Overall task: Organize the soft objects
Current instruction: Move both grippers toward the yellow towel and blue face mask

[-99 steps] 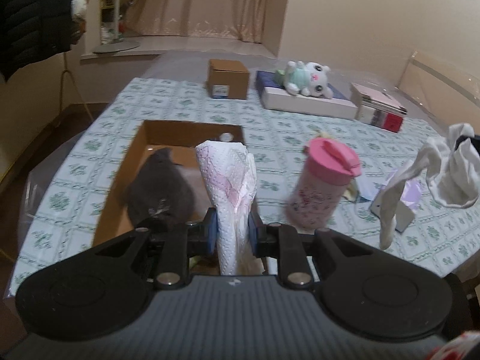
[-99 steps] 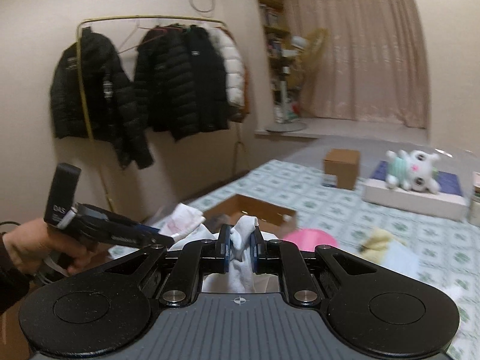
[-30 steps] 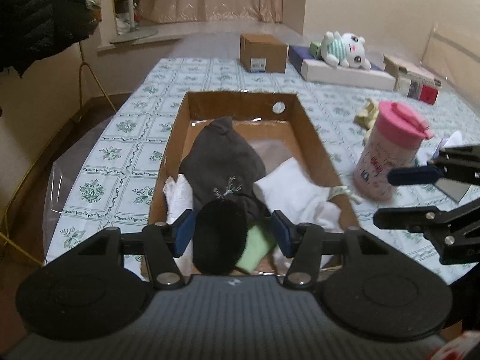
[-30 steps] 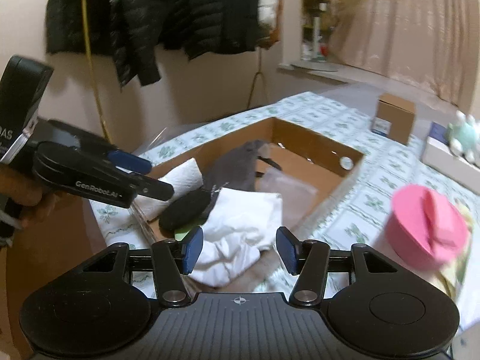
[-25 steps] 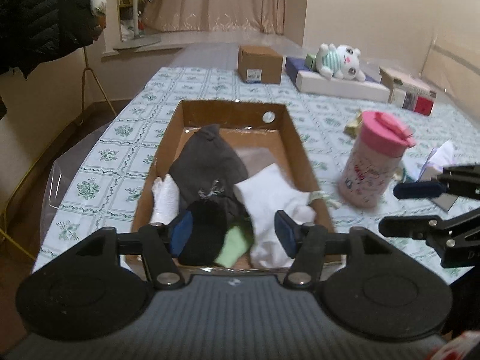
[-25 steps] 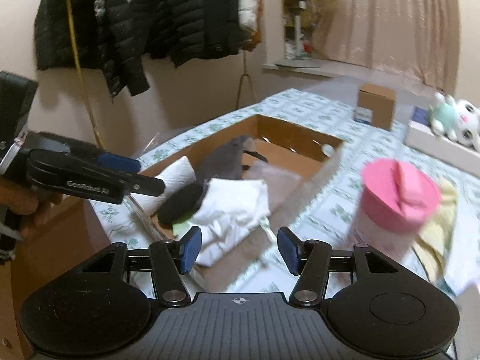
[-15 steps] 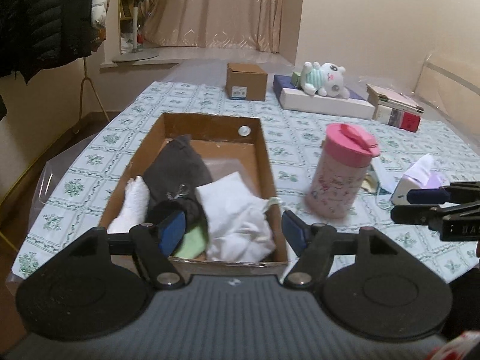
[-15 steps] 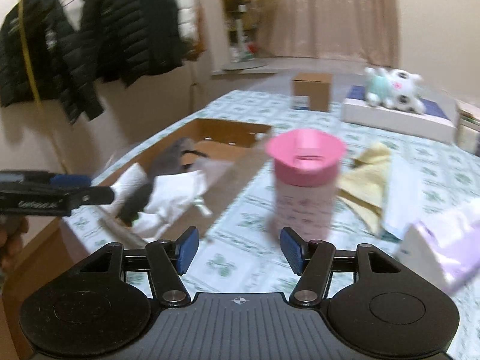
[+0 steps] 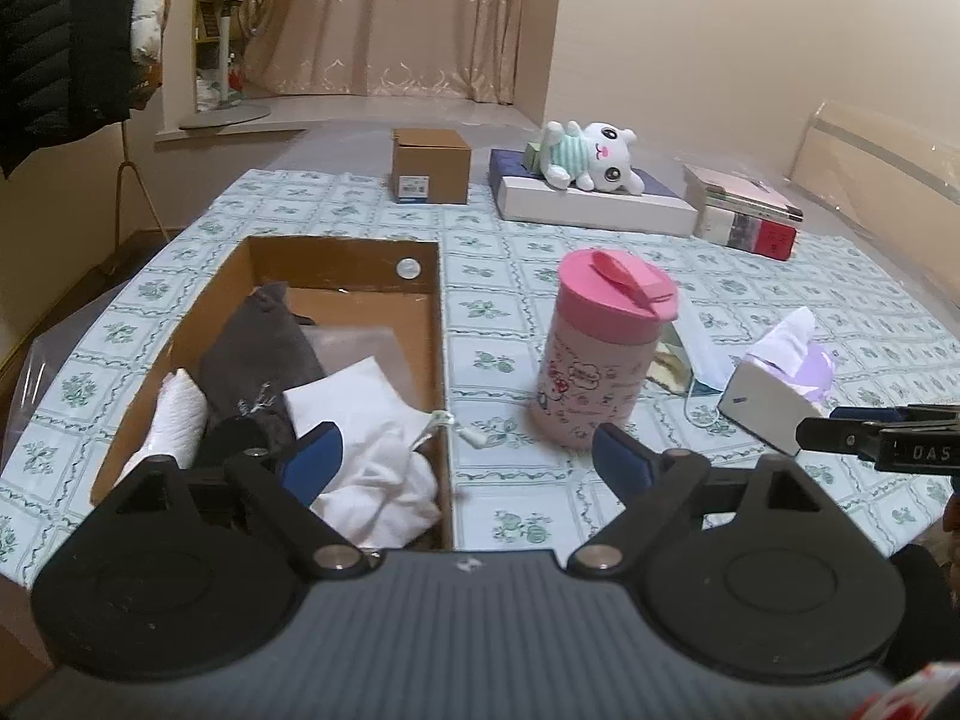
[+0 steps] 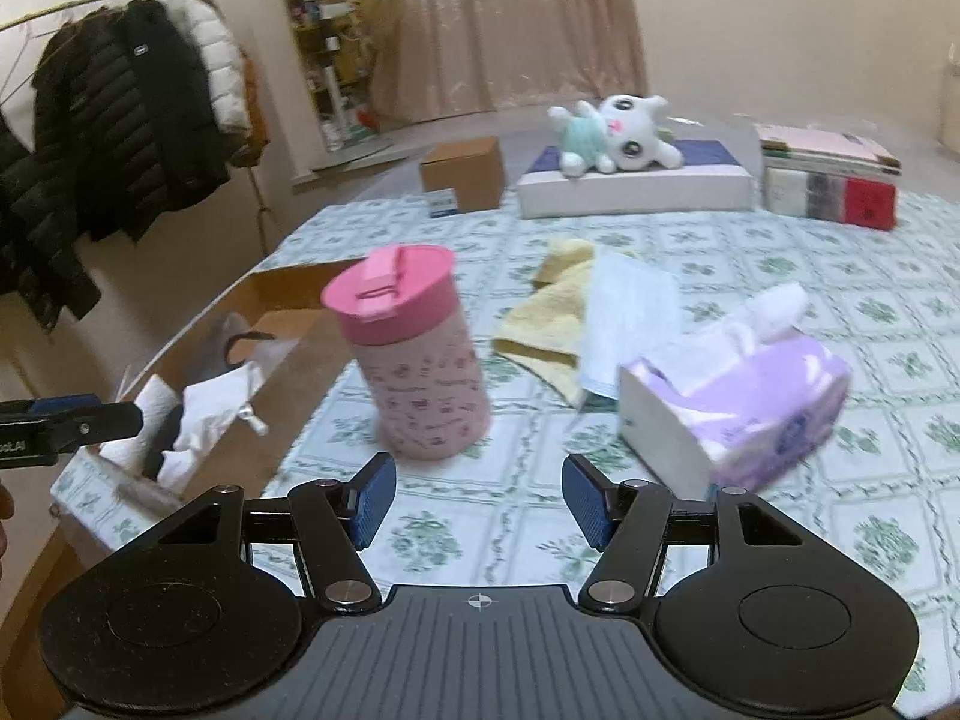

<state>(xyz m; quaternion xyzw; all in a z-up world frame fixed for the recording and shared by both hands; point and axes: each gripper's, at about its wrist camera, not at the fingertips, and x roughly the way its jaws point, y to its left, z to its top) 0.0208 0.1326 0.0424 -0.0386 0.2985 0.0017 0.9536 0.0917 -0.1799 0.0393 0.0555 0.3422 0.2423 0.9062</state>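
Soft items are lying packed in the open brown cardboard box (image 9: 437, 324) at the left of the green-patterned tablecloth (image 9: 504, 276): a crumpled white cloth (image 9: 366, 420) with a drawstring trailing over the box's right wall, a dark grey folded garment (image 9: 258, 360), a rolled white paper towel (image 9: 177, 414) and a black item (image 9: 231, 438) wedged between them. Still out on the cloth, a pale yellow towel (image 10: 555, 306) is lying partly under a light blue face mask (image 10: 627, 312), just behind a purple-and-white tissue pack (image 10: 732, 384). A pink-lidded cartoon-print canister (image 9: 600, 354) is standing upright between the box and these pieces. The left gripper (image 9: 465, 462) is hanging over the box's near right corner, jaws spread wide and empty. The right gripper (image 10: 477, 507) is hovering above bare tablecloth in front of the canister and tissue pack, its jaws likewise parted and holding nothing. Farther back, a white plush toy (image 9: 591, 156) is resting on a flat white-and-navy box (image 9: 594, 204), beside a small closed cardboard carton (image 9: 429, 165) and a stack of books (image 9: 747, 210).
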